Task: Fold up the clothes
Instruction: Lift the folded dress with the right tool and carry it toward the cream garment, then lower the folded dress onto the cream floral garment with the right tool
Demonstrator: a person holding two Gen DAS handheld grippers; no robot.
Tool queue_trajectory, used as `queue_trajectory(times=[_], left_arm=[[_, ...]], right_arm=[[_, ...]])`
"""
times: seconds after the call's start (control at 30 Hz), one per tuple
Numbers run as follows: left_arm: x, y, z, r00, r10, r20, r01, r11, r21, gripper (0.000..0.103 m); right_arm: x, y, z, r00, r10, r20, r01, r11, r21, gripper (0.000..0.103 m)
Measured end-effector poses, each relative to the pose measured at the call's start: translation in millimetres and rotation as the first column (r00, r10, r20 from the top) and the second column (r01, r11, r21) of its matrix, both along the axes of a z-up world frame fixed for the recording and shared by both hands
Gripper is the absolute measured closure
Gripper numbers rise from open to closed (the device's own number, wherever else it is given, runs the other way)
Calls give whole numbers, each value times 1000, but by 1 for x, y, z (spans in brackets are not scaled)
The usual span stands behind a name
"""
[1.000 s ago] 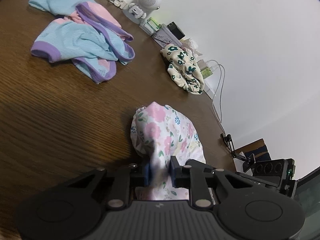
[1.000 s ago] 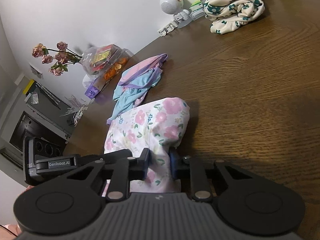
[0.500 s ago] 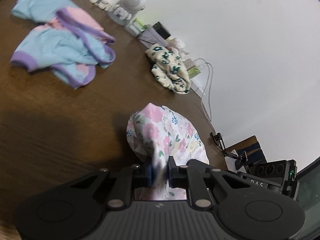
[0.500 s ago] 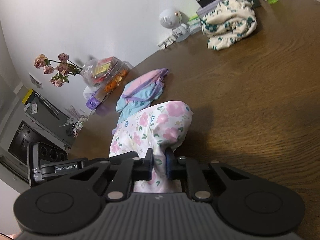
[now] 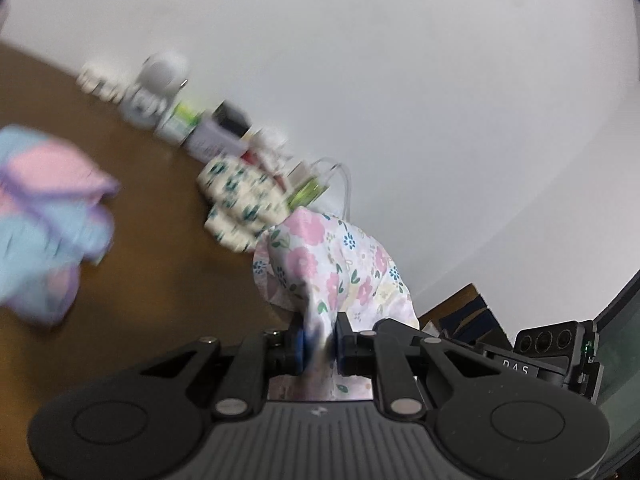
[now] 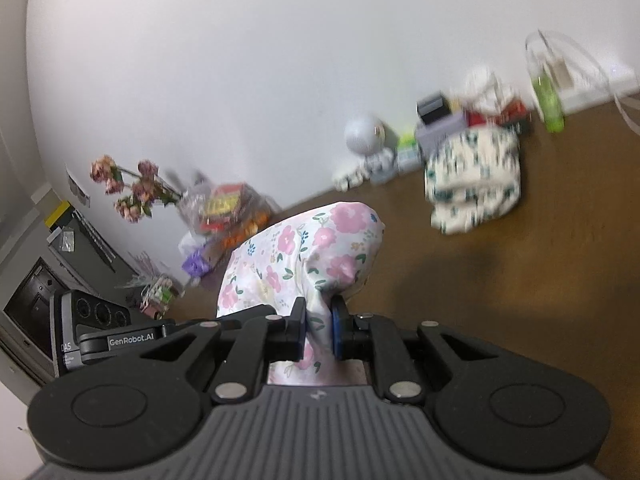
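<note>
Two matching black plastic grippers

The left gripper (image 5: 319,346) and right gripper (image 6: 318,328) have blue pads, silver screws, ribbed grey bases and "GenRobot.AI" lettering.

The garment (image 5: 328,272) pinched in both black grippers is white with pink flowers, green leaves and small blue blossoms. On the brown wooden table (image 6: 520,280) lie a cream cloth (image 6: 476,184) with dark green flowers and a pastel blue, pink and purple-trimmed garment (image 5: 44,216).

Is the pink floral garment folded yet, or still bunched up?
Still bunched. The pink floral garment hangs gathered between the left gripper and right gripper, both jaws pinching cloth; no flat fold shows.
</note>
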State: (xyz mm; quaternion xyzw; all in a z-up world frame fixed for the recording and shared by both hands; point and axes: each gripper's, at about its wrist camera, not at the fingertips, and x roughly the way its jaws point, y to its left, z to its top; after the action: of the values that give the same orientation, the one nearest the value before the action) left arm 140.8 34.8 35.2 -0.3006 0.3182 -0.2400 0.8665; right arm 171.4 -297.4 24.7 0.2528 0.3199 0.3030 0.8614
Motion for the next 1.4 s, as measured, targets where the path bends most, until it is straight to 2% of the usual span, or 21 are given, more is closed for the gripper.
queue_trajectory(times=[0.23,0.37,0.47,0.67,0.8,0.93,1.1,1.17,1.2,1.27,1.33,1.4], left_arm=[[89,-13,17,1000,7,-3,-7,1000,4,90],[140,-20,27,1000,11,-7,-11,1000,6,90],[179,-25,34,1000,14,-9,-14,1000,8,90],[266,-25,-21,992,9,-124,-14,999,-34,90],[301,-23,-62,982,-8,-191,-3,999,-54,90],[310,-13,-94,977,-38,-208,13,993,-121,89],[314,-3,-111,977,-51,-207,14,984,-175,88],[314,1,-116,977,-46,-211,1,978,-208,81],[309,3,-110,983,-30,-183,-8,979,-202,78],[295,8,-93,994,7,-112,-27,984,-177,53],[282,12,-76,998,43,-39,-48,987,-154,49],[260,14,-52,991,89,101,-79,992,-99,46]], right_arm=[[57,-18,45,997,-61,48,61,998,0,91],[106,-28,55,994,-99,44,100,995,-14,91],[147,-33,46,992,-123,25,124,992,-29,91],[236,-52,-12,986,-147,-78,148,989,10,91],[267,-58,-59,981,-135,-142,140,990,28,91],[273,-61,-86,979,-130,-154,142,988,68,91],[279,-64,-114,979,-127,-158,146,982,117,88],[278,-63,-117,979,-137,-152,156,981,119,82],[277,-64,-115,978,-145,-147,163,979,119,72],[268,-66,-106,978,-178,-108,189,976,106,52],[254,-67,-89,974,-225,-24,226,972,68,46],[239,-66,-74,963,-258,74,255,966,48,46]])
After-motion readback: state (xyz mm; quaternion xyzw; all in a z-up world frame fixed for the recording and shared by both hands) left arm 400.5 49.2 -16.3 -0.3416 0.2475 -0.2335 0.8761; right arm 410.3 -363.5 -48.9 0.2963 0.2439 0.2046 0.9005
